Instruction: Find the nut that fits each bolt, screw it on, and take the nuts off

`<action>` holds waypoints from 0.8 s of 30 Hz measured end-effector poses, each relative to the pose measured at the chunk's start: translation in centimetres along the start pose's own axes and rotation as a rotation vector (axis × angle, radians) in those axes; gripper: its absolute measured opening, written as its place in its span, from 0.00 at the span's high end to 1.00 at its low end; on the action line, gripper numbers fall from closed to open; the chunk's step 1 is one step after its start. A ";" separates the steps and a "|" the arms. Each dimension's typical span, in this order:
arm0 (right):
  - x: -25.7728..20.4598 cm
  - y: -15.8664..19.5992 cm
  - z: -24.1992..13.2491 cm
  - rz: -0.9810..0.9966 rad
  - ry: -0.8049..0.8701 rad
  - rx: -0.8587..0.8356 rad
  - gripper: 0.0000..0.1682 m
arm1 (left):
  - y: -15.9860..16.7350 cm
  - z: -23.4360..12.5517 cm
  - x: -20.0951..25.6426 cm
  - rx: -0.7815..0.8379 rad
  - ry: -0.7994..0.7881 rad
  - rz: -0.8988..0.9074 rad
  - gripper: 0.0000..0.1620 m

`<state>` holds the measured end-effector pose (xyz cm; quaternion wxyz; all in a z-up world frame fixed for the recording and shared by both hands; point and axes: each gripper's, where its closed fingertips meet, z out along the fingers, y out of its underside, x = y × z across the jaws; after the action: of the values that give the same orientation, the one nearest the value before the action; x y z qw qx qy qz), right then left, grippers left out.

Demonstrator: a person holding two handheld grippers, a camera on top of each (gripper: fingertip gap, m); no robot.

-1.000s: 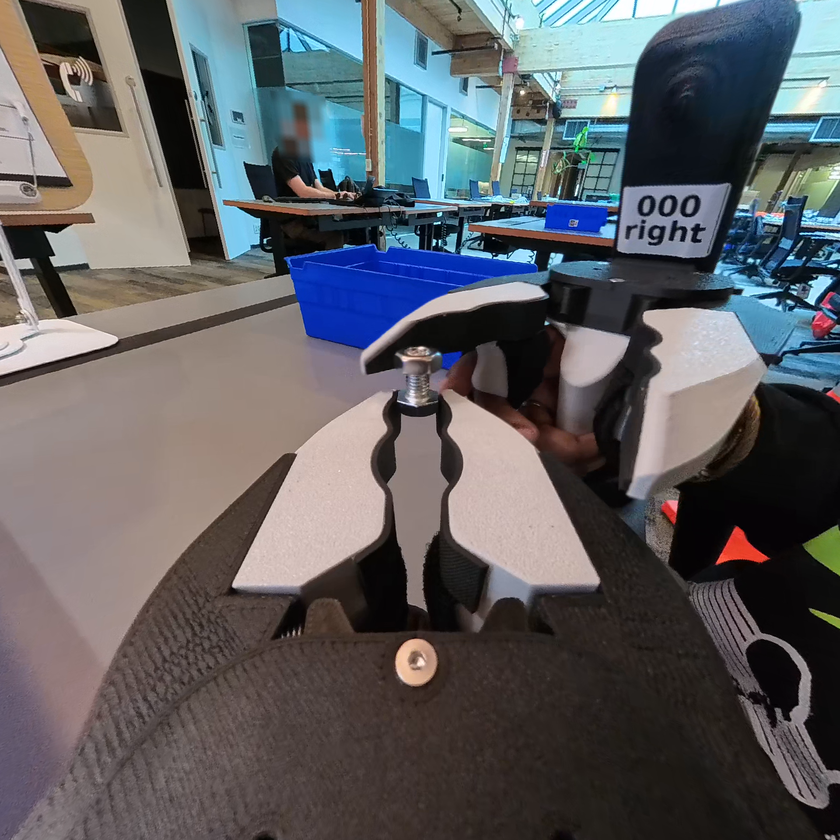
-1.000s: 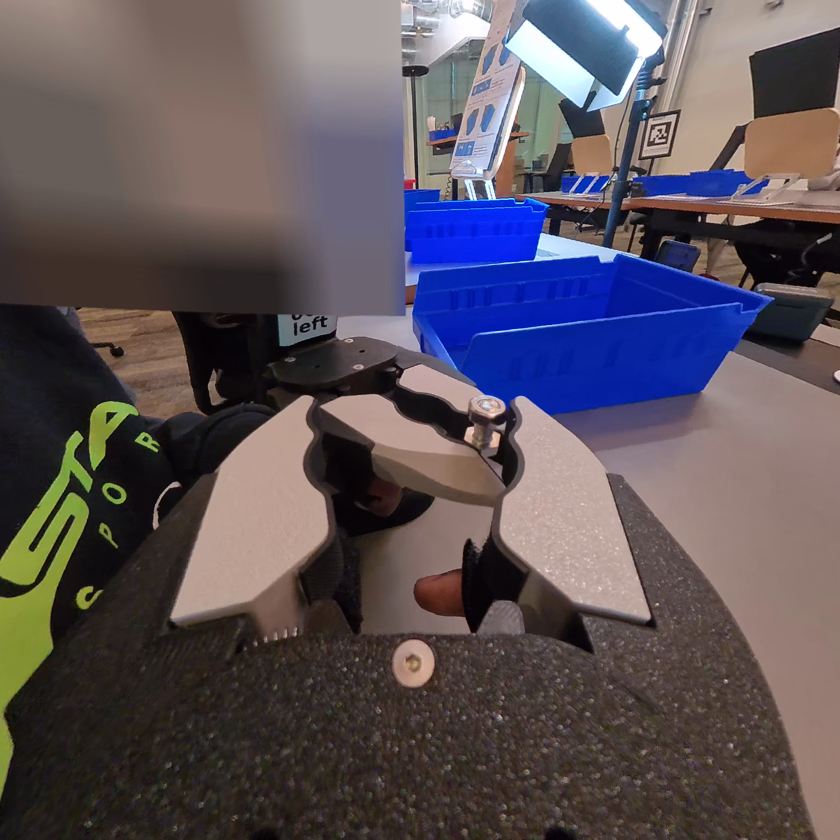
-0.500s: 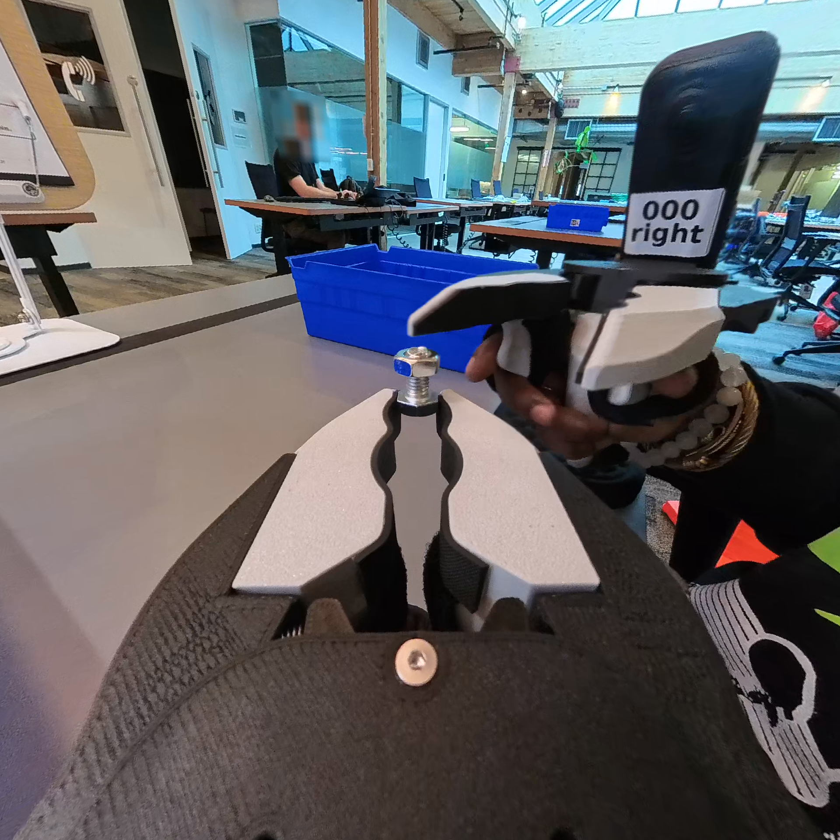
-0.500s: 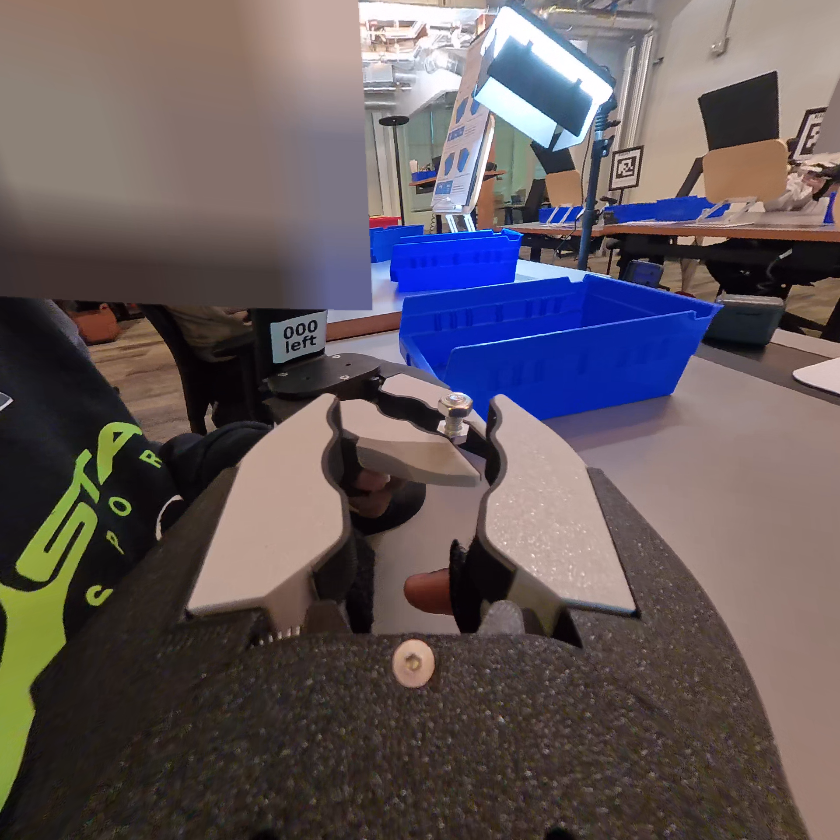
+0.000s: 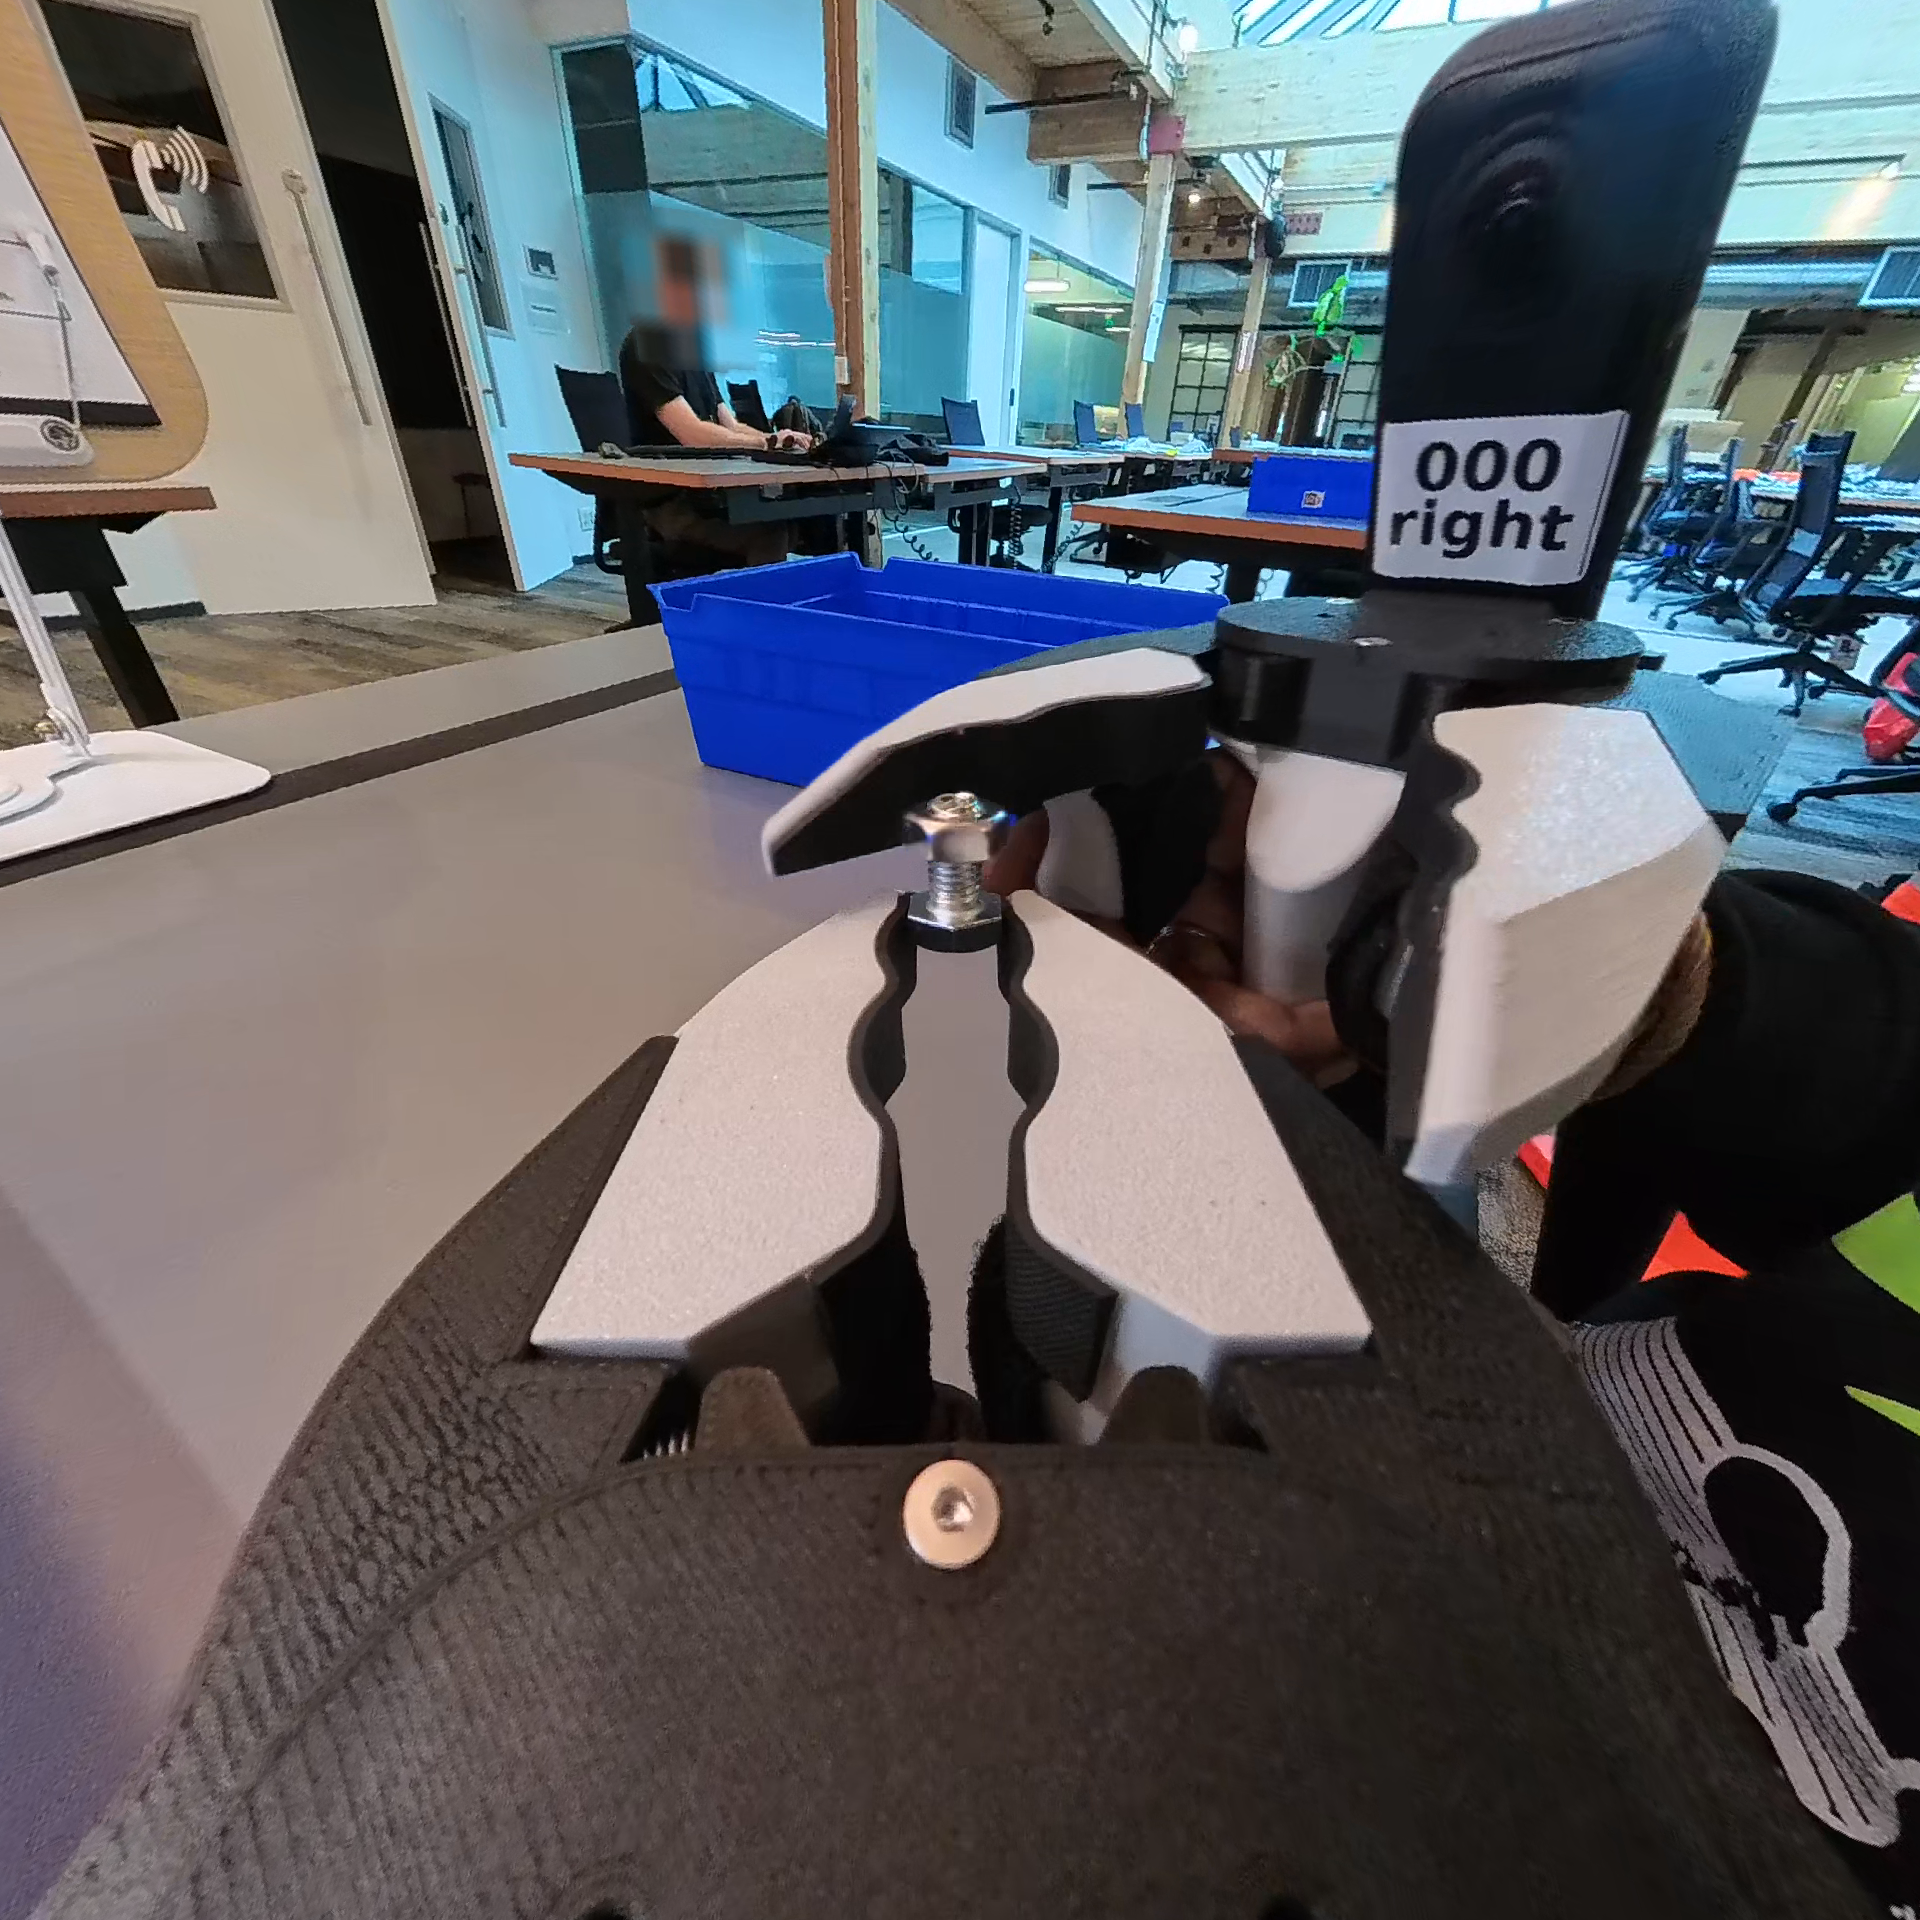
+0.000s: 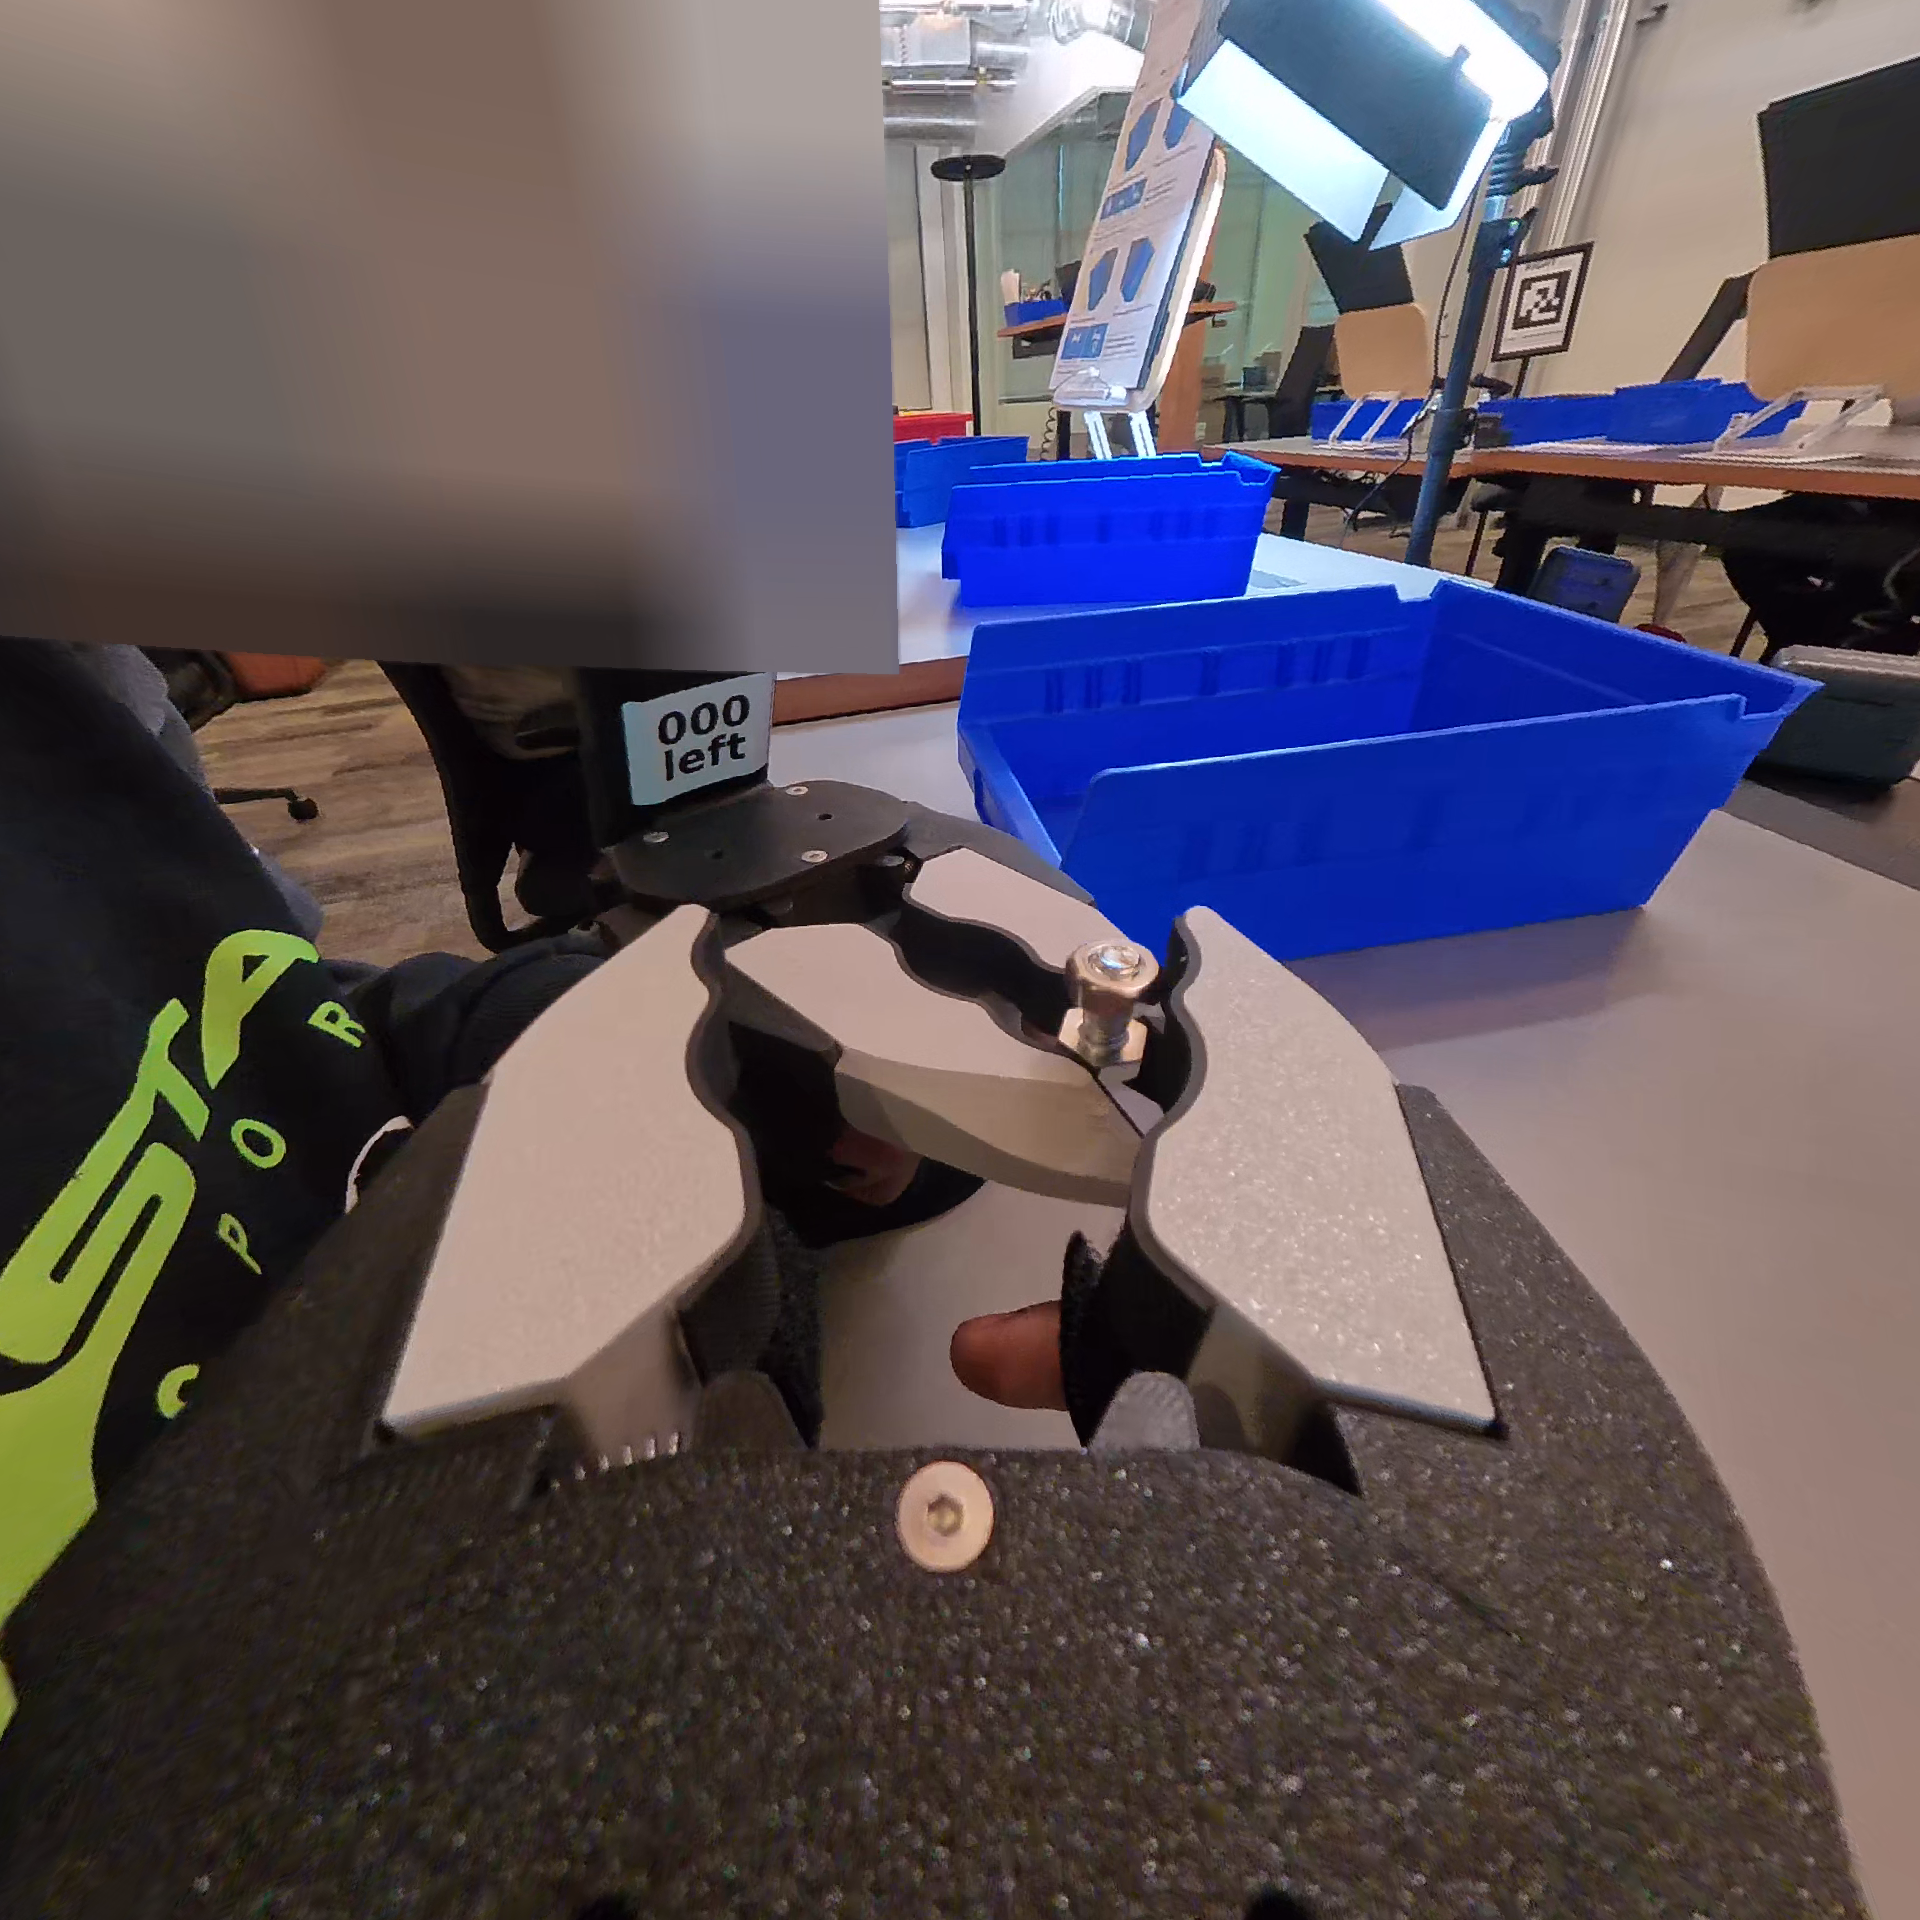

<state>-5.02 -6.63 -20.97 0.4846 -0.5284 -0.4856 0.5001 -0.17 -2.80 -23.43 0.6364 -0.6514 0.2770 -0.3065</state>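
A silver bolt [image 5: 953, 844] stands upright with its nut [image 5: 951, 918] low on the thread. My left gripper [image 5: 951, 914] is shut on the nut at its fingertips, above the grey table [image 5: 364, 987]. My right gripper [image 6: 940, 925] is open, its jaws wide apart on either side of the left gripper's tips [image 6: 1127, 1081]. The bolt head [image 6: 1112, 968] sits against the inner notch of its right finger [image 6: 1278, 1143]. In the left wrist view one right-gripper finger [image 5: 987, 738] lies beside and over the bolt head.
A blue bin [image 5: 914, 665] stands on the table just beyond the grippers, also in the right wrist view [image 6: 1351, 810]. A second blue bin [image 6: 1101, 530] stands farther back. A white stand base [image 5: 114, 790] is at the far left. A person [image 5: 675, 395] sits at a distant desk.
The right gripper drew up and away from the bolt head half a second ago, and is now back with its finger against the head. The left gripper stays shut on the nut.
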 end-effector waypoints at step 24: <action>0.8 -0.7 -2.2 0.043 0.042 0.084 0.49 | 0.0 0.0 -0.1 -0.001 -0.002 -0.005 0.91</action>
<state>-2.81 -5.81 -20.23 0.5055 -0.5283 -0.4422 0.5194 -0.25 -2.76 -23.44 0.6356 -0.6528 0.2747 -0.3072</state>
